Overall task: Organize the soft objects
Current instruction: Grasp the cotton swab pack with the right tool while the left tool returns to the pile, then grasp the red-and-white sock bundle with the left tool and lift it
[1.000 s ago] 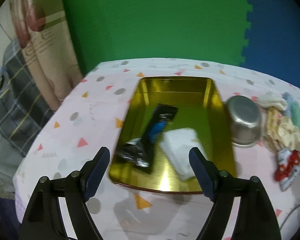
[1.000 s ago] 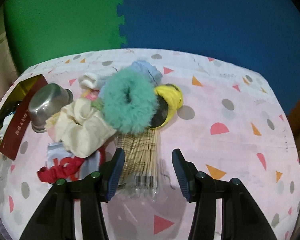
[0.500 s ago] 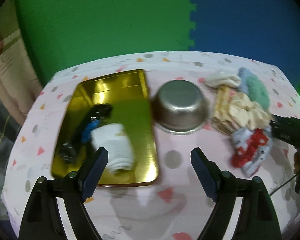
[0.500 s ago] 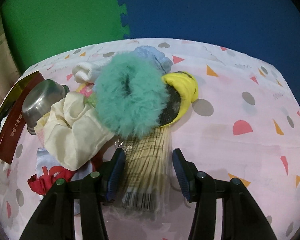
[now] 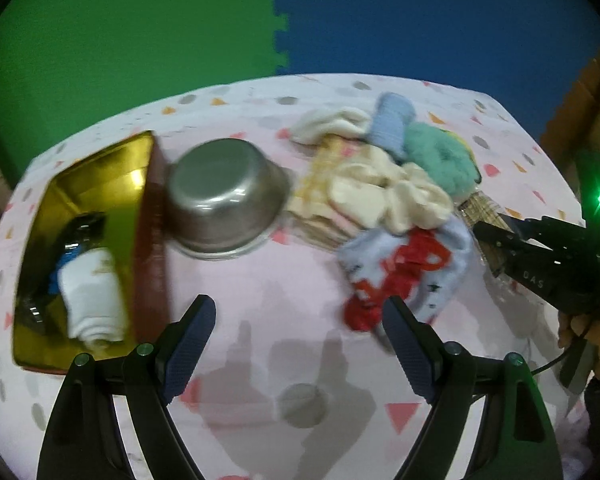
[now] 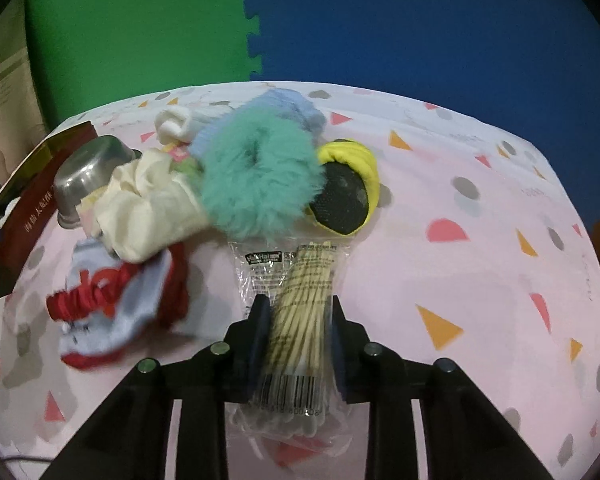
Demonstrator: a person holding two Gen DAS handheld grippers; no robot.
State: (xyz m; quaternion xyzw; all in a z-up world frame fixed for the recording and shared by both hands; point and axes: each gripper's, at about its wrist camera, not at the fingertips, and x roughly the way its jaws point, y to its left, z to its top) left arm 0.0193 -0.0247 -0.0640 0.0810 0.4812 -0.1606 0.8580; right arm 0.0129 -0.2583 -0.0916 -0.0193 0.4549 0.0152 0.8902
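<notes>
A clear packet of wooden sticks [image 6: 304,292] lies on the pink cloth, and my right gripper [image 6: 298,304] is closing on it, pads pressing both its sides. Just beyond it sits a heap of soft things: a fluffy teal scrunchie [image 6: 260,176], a cream scrunchie [image 6: 148,204], a red and light-blue sock [image 6: 112,300], a yellow and black piece [image 6: 348,192], a blue cloth [image 6: 296,112] and a white sock [image 6: 176,124]. My left gripper [image 5: 298,308] hangs open over bare cloth, with the sock [image 5: 404,268] ahead to its right and nothing between its fingers.
An upturned steel bowl [image 5: 224,196] stands between the heap and a gold tray [image 5: 96,172] at the left. In the tray lie a rolled white towel [image 5: 92,300] and a black and blue packet [image 5: 76,236]. Green and blue foam mats back the table.
My left gripper swung right, from over the tray to the cloth in front of the bowl and heap. The right gripper's jaws narrowed onto the packet of sticks.
</notes>
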